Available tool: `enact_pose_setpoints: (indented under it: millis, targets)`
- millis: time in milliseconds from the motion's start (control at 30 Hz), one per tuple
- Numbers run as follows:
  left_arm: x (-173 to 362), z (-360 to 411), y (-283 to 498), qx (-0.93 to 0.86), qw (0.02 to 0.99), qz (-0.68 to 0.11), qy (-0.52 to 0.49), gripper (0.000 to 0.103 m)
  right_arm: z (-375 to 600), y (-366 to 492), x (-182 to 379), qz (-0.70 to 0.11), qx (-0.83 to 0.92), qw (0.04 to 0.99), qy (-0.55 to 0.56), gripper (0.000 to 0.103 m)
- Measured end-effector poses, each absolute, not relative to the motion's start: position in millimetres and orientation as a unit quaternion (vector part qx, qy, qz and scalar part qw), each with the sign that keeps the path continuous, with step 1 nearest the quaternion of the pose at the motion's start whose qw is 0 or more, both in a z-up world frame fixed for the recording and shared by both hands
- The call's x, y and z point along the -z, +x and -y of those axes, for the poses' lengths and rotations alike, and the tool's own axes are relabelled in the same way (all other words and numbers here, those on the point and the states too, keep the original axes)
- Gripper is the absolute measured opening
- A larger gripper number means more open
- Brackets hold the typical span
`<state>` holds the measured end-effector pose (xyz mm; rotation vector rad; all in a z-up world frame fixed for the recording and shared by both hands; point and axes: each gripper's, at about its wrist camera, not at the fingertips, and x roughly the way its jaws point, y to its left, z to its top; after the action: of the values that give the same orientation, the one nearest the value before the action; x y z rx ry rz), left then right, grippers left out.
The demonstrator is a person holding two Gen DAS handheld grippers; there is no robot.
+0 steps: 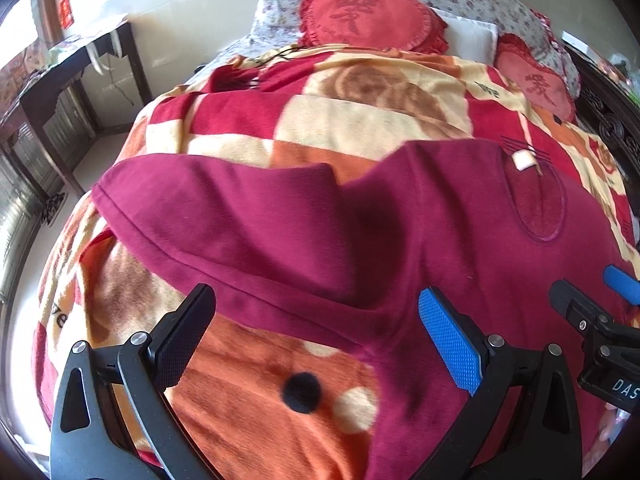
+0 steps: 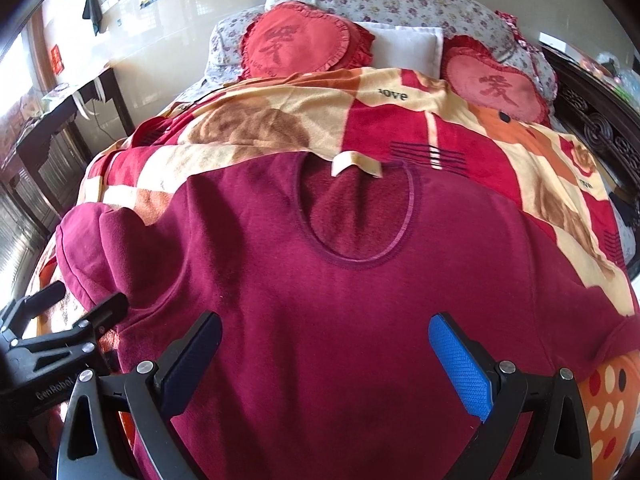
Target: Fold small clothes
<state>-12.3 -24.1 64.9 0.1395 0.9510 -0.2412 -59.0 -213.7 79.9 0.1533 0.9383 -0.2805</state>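
Observation:
A dark red long-sleeved top (image 2: 340, 292) lies front up on a red, orange and cream blanket (image 2: 280, 120), neckline with a white label (image 2: 356, 164) pointing away. Its left sleeve (image 1: 224, 216) lies bunched out to the left. My left gripper (image 1: 316, 340) is open and empty, just above the sleeve's lower edge where it joins the body. My right gripper (image 2: 326, 360) is open and empty above the middle of the top's chest. The right gripper (image 1: 592, 300) shows at the right edge of the left wrist view; the left gripper (image 2: 76, 312) shows at the left edge of the right wrist view.
Two red heart-shaped cushions (image 2: 300, 40) (image 2: 496, 84) and a white pillow (image 2: 408, 46) lie at the head of the bed. A dark wooden table (image 1: 72, 80) stands left of the bed. A carved dark headboard (image 2: 600, 128) runs along the right.

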Motion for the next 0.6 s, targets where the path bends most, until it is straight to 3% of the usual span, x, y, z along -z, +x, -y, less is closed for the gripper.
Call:
enact_pose_setpoints:
  millis: [600]
  targets:
    - [-44.9, -138.8, 97.6, 0.017, 0.868, -0.493, -0.063, 0.098, 180.1, -23.0, -64.5, -0.468, 0.087, 0.877, 0.063, 0.102]
